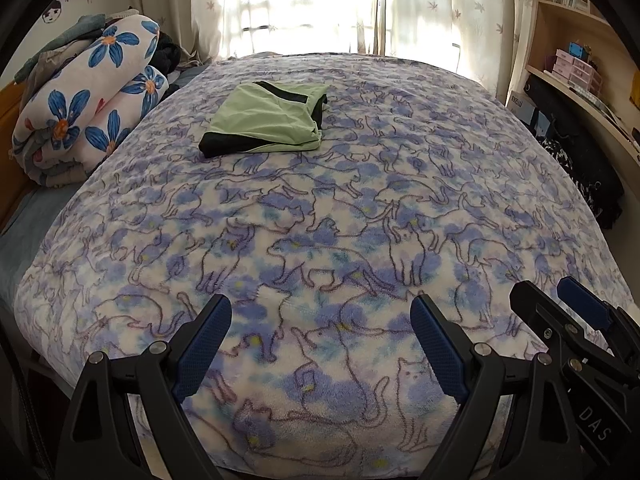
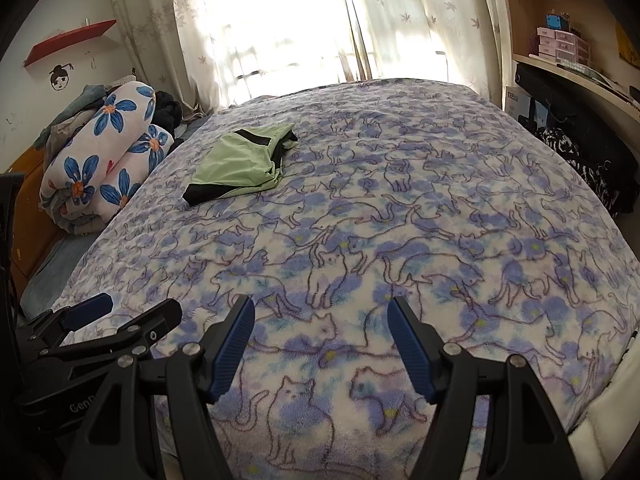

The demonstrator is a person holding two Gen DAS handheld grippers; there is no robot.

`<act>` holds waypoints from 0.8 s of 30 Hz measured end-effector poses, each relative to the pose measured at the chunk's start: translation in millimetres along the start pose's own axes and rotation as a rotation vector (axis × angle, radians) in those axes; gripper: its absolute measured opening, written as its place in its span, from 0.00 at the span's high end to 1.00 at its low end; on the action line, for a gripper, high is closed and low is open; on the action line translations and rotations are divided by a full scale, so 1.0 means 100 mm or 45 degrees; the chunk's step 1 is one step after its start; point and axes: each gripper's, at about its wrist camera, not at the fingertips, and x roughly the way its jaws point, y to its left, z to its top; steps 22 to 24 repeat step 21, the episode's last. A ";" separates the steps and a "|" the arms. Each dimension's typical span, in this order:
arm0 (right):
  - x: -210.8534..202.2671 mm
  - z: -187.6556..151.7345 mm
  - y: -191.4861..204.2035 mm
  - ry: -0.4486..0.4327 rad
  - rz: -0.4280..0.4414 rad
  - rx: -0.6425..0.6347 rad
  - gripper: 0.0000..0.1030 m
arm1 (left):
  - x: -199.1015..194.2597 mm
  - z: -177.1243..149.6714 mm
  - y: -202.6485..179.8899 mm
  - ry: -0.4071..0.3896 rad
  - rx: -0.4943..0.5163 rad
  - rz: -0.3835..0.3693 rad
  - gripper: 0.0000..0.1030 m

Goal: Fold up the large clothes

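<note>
while folded, green garment (image 1: 266, 120) tops blanket (image 1: 320, 240).

Fuzzy fleece blanket (image 1: 320, 220) — smooth, thin cloth garment (image 1: 268, 120) — ribbed matt fingers (image 1: 202, 344).

Left gripper (image 1: 322, 308): black plastic arms, blue textured finger pads (image 1: 206, 344), silver round screw heads at pivots. Right gripper (image 2: 320, 308): identical build, black frame, blue ribbed pads, silver screws, white lettering on side.
</note>
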 end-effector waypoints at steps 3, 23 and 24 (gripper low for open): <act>0.02 -0.02 0.00 0.002 0.000 0.002 0.33 | 0.00 -0.01 0.01 0.000 -0.001 0.001 0.13; 0.04 -0.03 0.01 0.007 -0.002 0.006 0.33 | 0.06 -0.05 0.03 0.029 -0.008 -0.004 0.14; 0.04 -0.03 0.01 0.007 -0.002 0.006 0.33 | 0.06 -0.05 0.03 0.029 -0.008 -0.004 0.14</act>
